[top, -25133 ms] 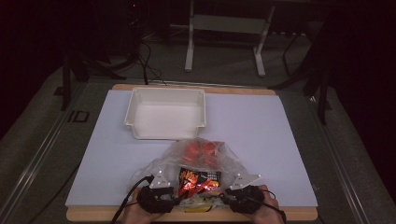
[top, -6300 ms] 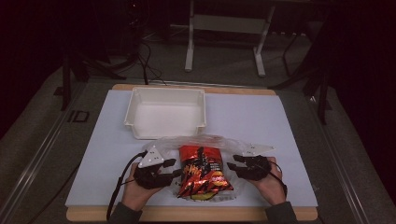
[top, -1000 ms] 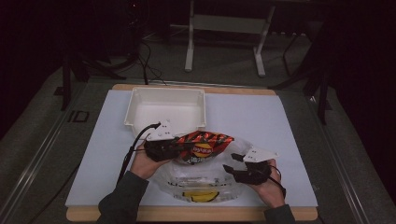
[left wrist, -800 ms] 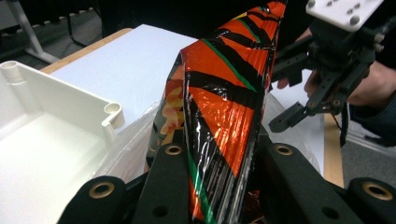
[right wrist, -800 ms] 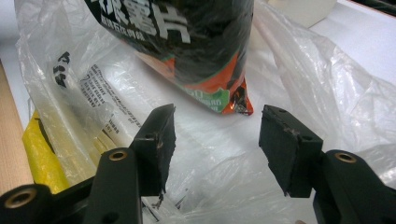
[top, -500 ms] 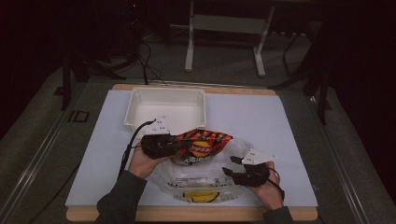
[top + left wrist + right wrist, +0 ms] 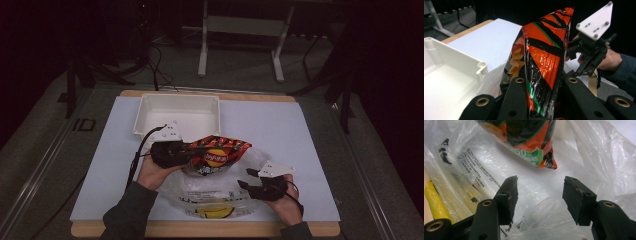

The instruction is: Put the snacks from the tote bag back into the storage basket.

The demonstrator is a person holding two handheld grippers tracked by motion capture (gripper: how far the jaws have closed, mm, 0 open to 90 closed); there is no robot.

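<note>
Left gripper (image 7: 186, 152): jaws have just been closing and now clamp the end of the crinkly orange-and-black foil snack bag (image 7: 217, 154), lifting it clear of the plastic.
Snack bag: held above the clear, thin plastic carrier bag (image 7: 215, 192), just in front of the white rectangular plastic tray (image 7: 179, 114), probably bound for it.
Right gripper (image 7: 539, 195): jaws apart, gripping nothing, hovering over the carrier bag's film, likely placed to steady it.
Surface: pale blue table mat (image 7: 280, 125).

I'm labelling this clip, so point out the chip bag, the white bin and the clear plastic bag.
chip bag (image 7: 220, 152): high view, its printed front.
white bin (image 7: 177, 114): high view, its inner floor.
clear plastic bag (image 7: 210, 192): high view, its flat middle.
</note>
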